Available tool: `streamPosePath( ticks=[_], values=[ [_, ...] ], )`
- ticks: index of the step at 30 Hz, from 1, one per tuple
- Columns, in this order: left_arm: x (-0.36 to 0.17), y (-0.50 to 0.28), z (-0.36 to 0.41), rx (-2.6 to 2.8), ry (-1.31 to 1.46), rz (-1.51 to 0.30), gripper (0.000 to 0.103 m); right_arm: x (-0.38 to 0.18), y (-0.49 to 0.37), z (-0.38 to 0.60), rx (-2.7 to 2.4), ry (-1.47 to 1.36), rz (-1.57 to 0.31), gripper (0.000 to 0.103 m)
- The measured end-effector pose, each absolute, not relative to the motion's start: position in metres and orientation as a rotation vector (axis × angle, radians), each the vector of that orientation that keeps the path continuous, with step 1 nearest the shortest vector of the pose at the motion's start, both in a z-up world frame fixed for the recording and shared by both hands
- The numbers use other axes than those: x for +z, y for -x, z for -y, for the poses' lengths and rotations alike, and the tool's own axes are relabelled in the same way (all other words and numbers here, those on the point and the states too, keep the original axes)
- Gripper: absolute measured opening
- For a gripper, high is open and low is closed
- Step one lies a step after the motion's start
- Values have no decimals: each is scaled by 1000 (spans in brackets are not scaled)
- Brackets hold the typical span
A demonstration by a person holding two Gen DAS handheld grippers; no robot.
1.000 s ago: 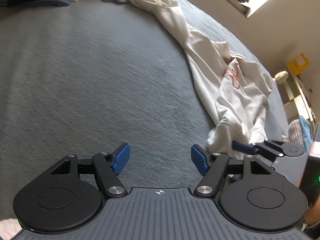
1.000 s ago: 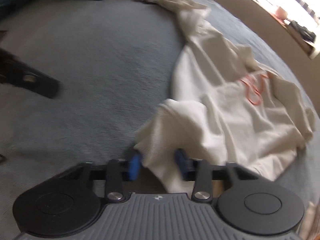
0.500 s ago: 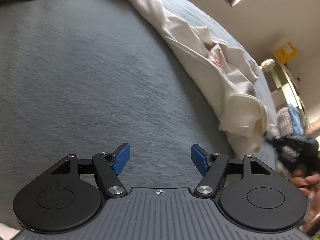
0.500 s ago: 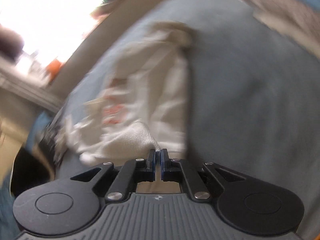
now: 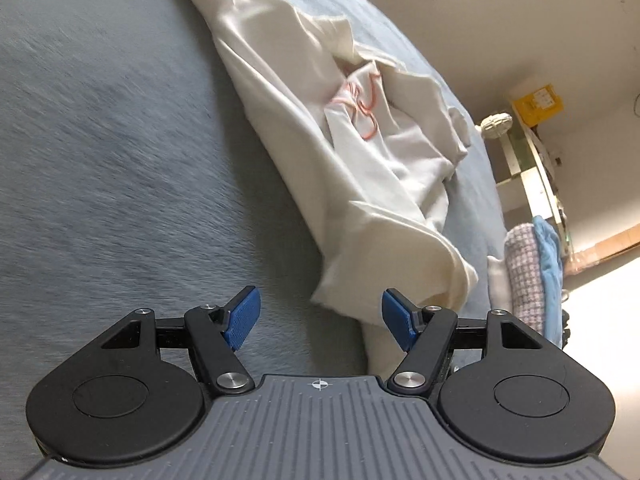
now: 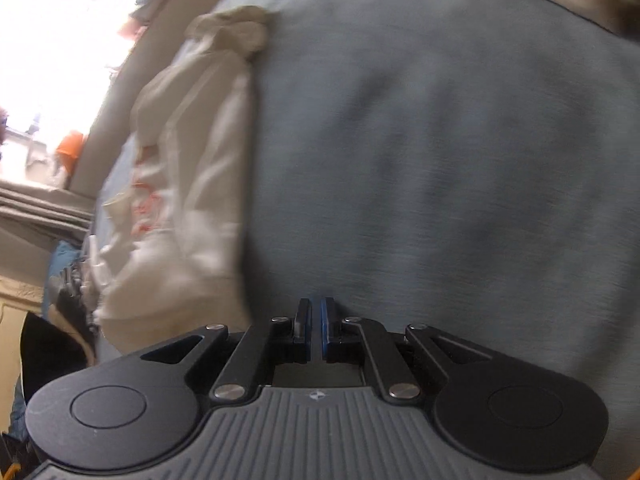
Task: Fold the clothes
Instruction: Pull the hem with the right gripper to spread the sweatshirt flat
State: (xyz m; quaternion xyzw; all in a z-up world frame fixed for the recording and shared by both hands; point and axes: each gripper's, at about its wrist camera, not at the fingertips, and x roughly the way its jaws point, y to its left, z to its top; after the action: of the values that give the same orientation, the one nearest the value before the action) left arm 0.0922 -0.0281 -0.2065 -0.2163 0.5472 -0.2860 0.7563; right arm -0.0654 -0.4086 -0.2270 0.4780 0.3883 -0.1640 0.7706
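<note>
Cream garment beside open left tool

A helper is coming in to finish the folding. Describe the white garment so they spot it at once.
Start at the grey-blue bedspread that fills the view. Along its side nearest the wall lies a long, crumpled cream-white garment. It alone bears a looping orange-red design; the checked and blue clothes are stacked beyond it.
</note>
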Motion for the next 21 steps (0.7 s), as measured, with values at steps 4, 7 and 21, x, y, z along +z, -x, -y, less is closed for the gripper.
streamPosePath(
  ticks=[4, 7, 21],
  values=[
    [-215, -86, 45, -630, 382, -1208, 67, -197, 76, 398, -285, -860, -821, 7],
    [-214, -82, 42, -636, 358, -1212, 67, -159, 56, 364, -119, -575, -811, 11],
    [-209, -72, -22, -633, 637, -1296, 68, -153, -73, 259, 367, 227, -947, 56]
  ],
)
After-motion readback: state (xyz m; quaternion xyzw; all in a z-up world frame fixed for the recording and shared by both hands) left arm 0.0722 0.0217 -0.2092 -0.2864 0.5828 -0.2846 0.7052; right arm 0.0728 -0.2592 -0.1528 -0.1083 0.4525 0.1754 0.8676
